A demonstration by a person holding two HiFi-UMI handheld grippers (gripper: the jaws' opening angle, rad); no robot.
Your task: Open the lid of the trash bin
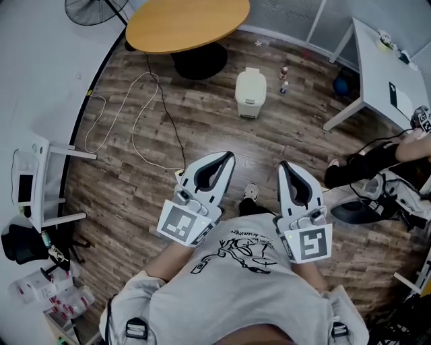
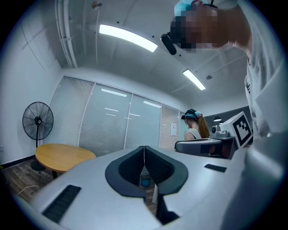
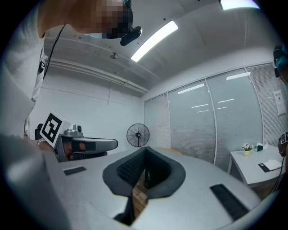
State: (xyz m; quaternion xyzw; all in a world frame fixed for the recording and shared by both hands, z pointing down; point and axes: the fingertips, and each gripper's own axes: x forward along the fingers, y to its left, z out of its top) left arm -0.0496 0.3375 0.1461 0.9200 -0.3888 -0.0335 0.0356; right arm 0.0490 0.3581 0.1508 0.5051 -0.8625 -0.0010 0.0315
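A small cream trash bin [image 1: 250, 91] with its lid down stands on the wood floor beyond both grippers, near the round table. My left gripper [image 1: 227, 156] and right gripper [image 1: 283, 165] are held level side by side in front of my chest, well short of the bin. Both are shut with nothing between the jaws. In the left gripper view the left gripper [image 2: 144, 147] has its tips touching; the right gripper [image 3: 145, 148] looks the same in the right gripper view. The bin does not show in either gripper view.
A round wooden table [image 1: 186, 23] on a dark pedestal stands at the far end, a fan [image 1: 91, 11] left of it. Cables [image 1: 145, 114] loop over the floor at left. Two small bottles [image 1: 283, 78] stand by the bin. A white desk [image 1: 387, 67] and a seated person [image 1: 377, 162] are at right.
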